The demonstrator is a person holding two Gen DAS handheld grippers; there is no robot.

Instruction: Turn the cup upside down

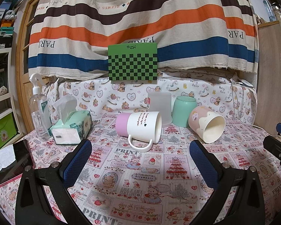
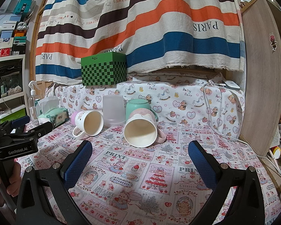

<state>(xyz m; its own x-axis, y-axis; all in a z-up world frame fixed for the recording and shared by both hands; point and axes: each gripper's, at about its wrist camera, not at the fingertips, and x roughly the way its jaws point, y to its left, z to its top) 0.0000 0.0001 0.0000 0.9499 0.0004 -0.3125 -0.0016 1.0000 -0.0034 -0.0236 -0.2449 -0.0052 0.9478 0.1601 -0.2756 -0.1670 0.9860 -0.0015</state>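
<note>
Two mugs lie on their sides on the bench: the white and pink mug (image 1: 140,126) ahead of my left tool (image 1: 140,161) and the pink mug (image 2: 141,129) ahead of my right tool (image 2: 140,159). Both look stiff, glazed, slippery and breakable, so I'd grip across the body, not the handle. Both tools hang wide apart, empty, touching nothing.

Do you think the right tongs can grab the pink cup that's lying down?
Probably yes. The right tongs are open and aimed at the pink cup, which lies on its side with its mouth facing them. Only bare tablecloth lies between.
</note>
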